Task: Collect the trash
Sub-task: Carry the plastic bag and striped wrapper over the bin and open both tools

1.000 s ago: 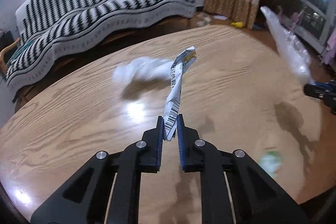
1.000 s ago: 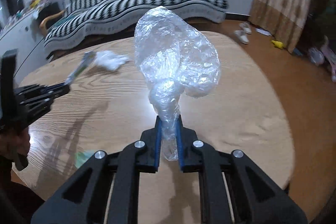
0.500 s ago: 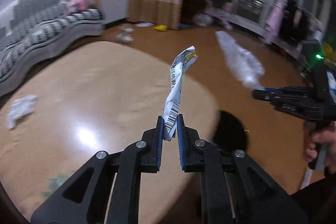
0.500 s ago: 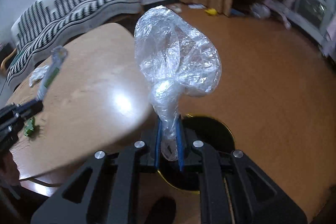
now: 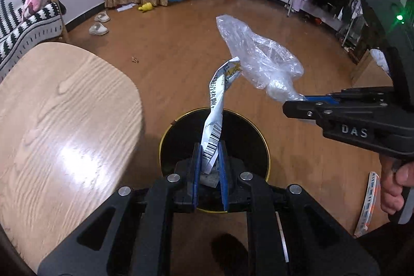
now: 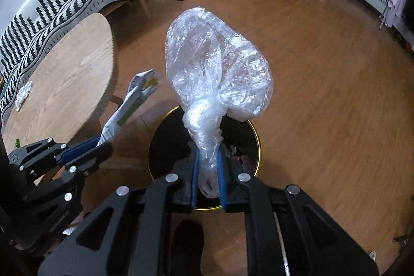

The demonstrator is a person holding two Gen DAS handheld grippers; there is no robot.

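**Both claws over the bin, trash ready to drop**

Half a second ago the round wooden table (image 5: 64, 120) filled much of my view; now I have swung both claws off it, so it sits at the left and the black bin with the gold rim (image 5: 165, 131) lies on the floor right below my fingertips.

My left claw (image 5: 209, 167) is closed on the lower end of a twisted paper wrapper with a barcode (image 5: 216, 118), which stands up over the bin mouth. My right claw (image 6: 207, 172) is clamped on the knotted neck of a crumpled clear plastic bag (image 6: 217, 69), whose puffed body rises above the bin's far rim. Seen from the left camera, the bag floats just beside the wrapper's tip.

A white crumpled tissue (image 6: 23, 93) remains on the far left of the table.

To release well, I judge I should tip each claw downward so the trash hangs over the opening, then open the jaws fully. The bag is light and may cling or drift, so a lower release looks safer.
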